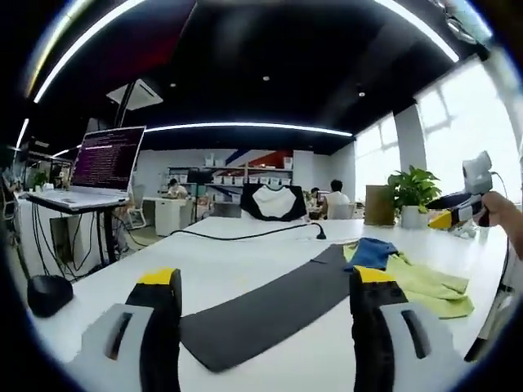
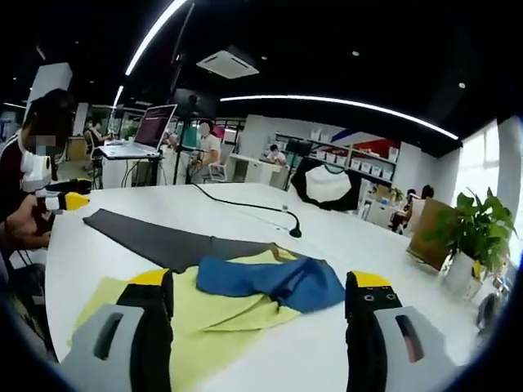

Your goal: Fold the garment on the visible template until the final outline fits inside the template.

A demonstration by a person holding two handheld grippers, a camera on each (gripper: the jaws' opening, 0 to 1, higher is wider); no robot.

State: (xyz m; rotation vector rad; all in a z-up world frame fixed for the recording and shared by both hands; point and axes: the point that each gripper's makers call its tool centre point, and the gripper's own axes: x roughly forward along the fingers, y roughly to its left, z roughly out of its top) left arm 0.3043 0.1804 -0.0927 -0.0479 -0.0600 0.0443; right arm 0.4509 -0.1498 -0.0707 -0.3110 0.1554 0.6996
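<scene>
A long dark grey template mat [image 1: 270, 306] lies on the white table [image 1: 245, 257], running from near my left gripper [image 1: 265, 278] toward the right. At its far end a yellow-green garment [image 1: 425, 282] lies crumpled with a blue garment [image 1: 372, 251] on top. My left gripper is open above the mat, holding nothing. In the right gripper view, my right gripper [image 2: 260, 282] is open just above the blue garment [image 2: 278, 282] and yellow-green garment [image 2: 221, 322], with the mat [image 2: 155, 237] behind them. The right gripper [image 1: 458, 214] hangs at the far right, the left gripper [image 2: 69, 200] at the far left.
A black cable [image 1: 245, 235] ending in a small upright stem crosses the table behind the mat. A laptop [image 1: 106, 159] stands on a raised desk at the left, and a black object [image 1: 49, 292] sits near the left table edge. A potted plant [image 2: 474, 233] stands at the right.
</scene>
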